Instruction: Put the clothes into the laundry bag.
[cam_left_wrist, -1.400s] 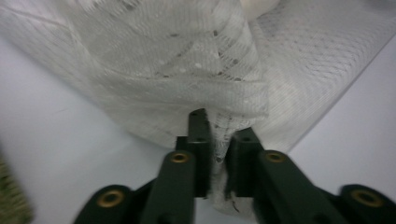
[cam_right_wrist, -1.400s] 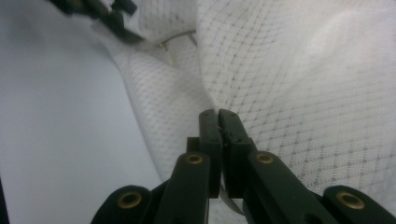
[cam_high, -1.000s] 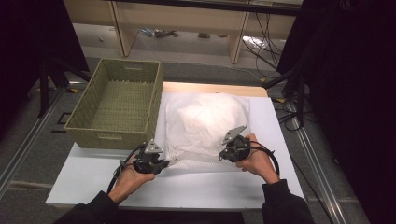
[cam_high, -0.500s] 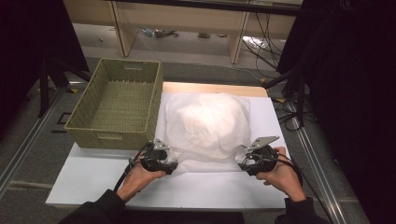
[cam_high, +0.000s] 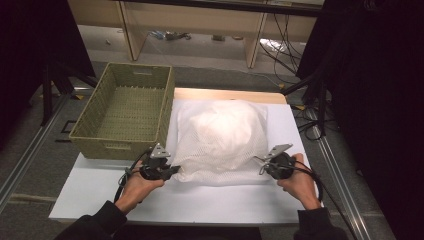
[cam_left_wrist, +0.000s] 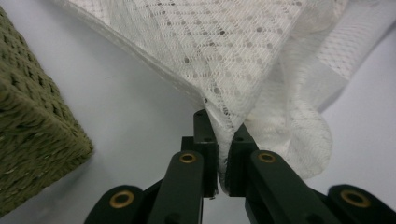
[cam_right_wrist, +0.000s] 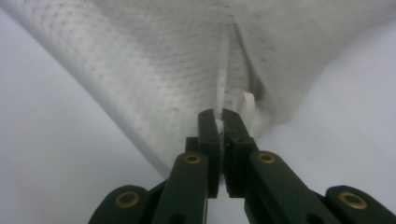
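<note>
Two near corners of white mesh bag (cam_high: 220, 142) pinched, one per gripper. Far left: woven basket (cam_high: 125, 112), olive-green, nothing in it, sat on left part of white tabletop (cam_high: 150, 205), its right wall just beside bag's left edge; same basket seen as a corner in left gripper view (cam_left_wrist: 37, 135). Next, left gripper (cam_high: 172, 171) at bag's near-left corner, jaws pressed together on mesh w/ fabric rising out between them and fanning up (cam_left_wrist: 243, 56). Jaws have just been closing after a brief spread; netting now caught between. Centre: bag lying flat on tabletop, stuffed w/ something pale and lumpy, contents not identifiable thru netting. Right: right gripper (cam_high: 261, 164) at near-right corner, jaws likewise just closed and now clamped on a seam or hem of the mesh (cam_right_wrist: 219, 70), a small white tab poking out beside one jaw, prob. a zip pull or label, can't tell which. Progress, as a judgement: grasp stage done, both corners secured, bag not yet lifted, bulk resting on table. Left to do, prob.: raise and carry over to basket, lower in, release. Risk: contents sagging away from held edge once lifted. Surface: matte white board, wood strip at far edge, no clutter. Room: dim, grey floor w/ rails either side, pale shelving unit behind, cables trailing at back right, dark drapes left and right.
</note>
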